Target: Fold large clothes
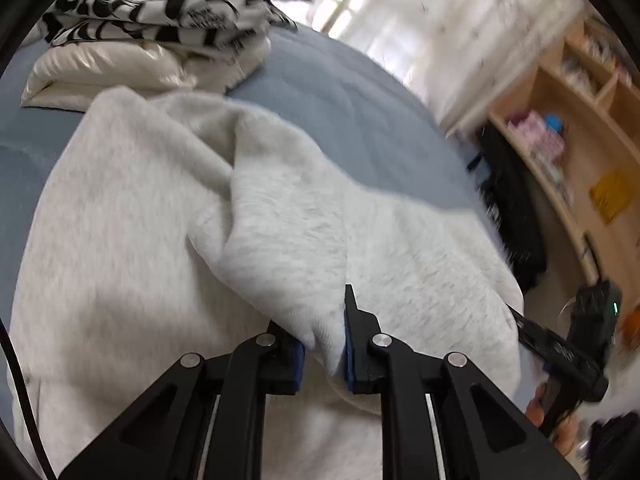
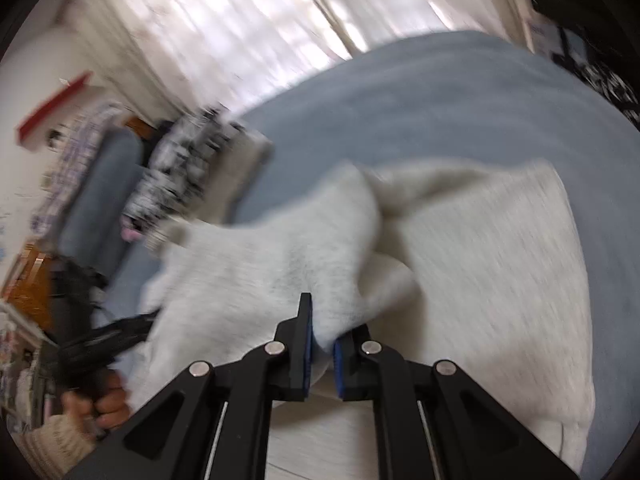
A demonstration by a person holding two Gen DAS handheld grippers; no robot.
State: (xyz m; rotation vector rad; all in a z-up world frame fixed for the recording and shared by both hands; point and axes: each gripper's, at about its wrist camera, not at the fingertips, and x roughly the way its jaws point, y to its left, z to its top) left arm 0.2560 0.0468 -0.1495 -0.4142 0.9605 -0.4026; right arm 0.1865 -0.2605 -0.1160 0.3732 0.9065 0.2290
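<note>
A large light grey fleece garment (image 1: 132,216) lies spread on a blue bedcover (image 1: 340,92). My left gripper (image 1: 325,344) is shut on a raised fold of the garment, lifted off the bed. My right gripper (image 2: 322,340) is shut on another fold of the same garment (image 2: 492,264) and holds it up. The right gripper also shows at the right edge of the left wrist view (image 1: 516,316). The left gripper shows at the left of the right wrist view (image 2: 132,326), with the hand that holds it below.
A stack of folded clothes, black-and-white patterned on top of cream ones (image 1: 160,12), sits at the far end of the bed and shows blurred in the right wrist view (image 2: 192,160). A wooden shelf unit (image 1: 580,120) and dark clothing (image 1: 508,200) stand beside the bed. Curtains (image 2: 240,20) hang behind.
</note>
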